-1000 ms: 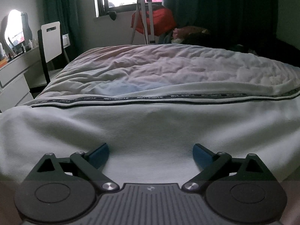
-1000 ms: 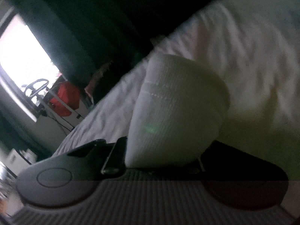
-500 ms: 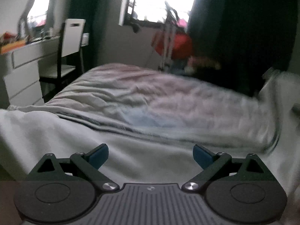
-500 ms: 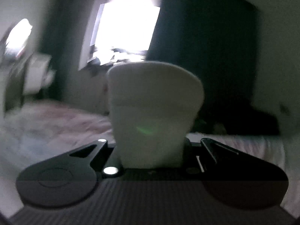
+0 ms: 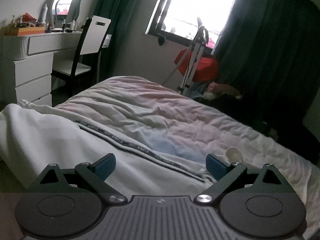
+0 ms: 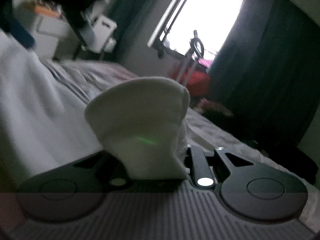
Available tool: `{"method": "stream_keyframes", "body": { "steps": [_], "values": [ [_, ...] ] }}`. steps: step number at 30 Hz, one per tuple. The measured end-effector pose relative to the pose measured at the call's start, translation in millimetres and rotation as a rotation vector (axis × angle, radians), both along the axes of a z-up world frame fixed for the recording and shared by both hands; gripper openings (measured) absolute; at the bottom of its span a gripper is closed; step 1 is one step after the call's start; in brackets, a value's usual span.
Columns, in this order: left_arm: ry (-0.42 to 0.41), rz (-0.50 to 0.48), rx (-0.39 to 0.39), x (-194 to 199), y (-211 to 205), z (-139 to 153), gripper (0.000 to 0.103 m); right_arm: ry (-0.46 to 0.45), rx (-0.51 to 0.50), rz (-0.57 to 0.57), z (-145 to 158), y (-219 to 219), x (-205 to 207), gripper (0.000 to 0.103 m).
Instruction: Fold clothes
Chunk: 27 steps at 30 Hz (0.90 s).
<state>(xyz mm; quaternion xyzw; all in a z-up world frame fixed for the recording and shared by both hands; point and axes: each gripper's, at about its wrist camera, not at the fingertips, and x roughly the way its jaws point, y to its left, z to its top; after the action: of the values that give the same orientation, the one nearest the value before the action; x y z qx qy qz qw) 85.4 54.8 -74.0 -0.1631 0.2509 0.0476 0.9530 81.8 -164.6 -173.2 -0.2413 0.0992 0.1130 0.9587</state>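
A white garment (image 5: 60,140) with a dark lettered stripe (image 5: 140,150) lies across the near part of the bed. My left gripper (image 5: 161,165) is open and empty, hovering low over the garment with its blue pads apart. My right gripper (image 6: 160,160) is shut on a bunched fold of the white garment (image 6: 140,124), which stands up and hides its fingertips. The rest of the garment (image 6: 30,104) spreads to the left in the right wrist view. The left gripper shows as a dark blur at the upper left of the right wrist view (image 6: 20,34).
The bed has a rumpled pale quilt (image 5: 180,116). A white dresser (image 5: 30,60) and a chair (image 5: 86,46) stand to the left. A stand (image 5: 192,54) with a red item stands under the window. Dark curtains hang at the right.
Both grippers have swung leftward over the bed. The right gripper has carried the held fold of the garment along and now sits low beside the bed. The left gripper stayed open.
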Motion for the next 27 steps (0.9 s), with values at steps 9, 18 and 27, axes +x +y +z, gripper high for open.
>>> {"method": "stream_keyframes", "body": {
  "steps": [9,18,27],
  "values": [
    [0.001,-0.007,-0.017,0,2,-5,0.098,0.284,0.158,0.089,8,8,30,0.048],
    [0.012,-0.023,-0.041,-3,4,-7,0.098,0.568,0.586,0.196,46,-42,6,0.088],
    [0.059,-0.194,0.068,-10,-40,-26,0.098,0.465,0.652,-0.194,47,-104,-10,0.088]
  ]
}}
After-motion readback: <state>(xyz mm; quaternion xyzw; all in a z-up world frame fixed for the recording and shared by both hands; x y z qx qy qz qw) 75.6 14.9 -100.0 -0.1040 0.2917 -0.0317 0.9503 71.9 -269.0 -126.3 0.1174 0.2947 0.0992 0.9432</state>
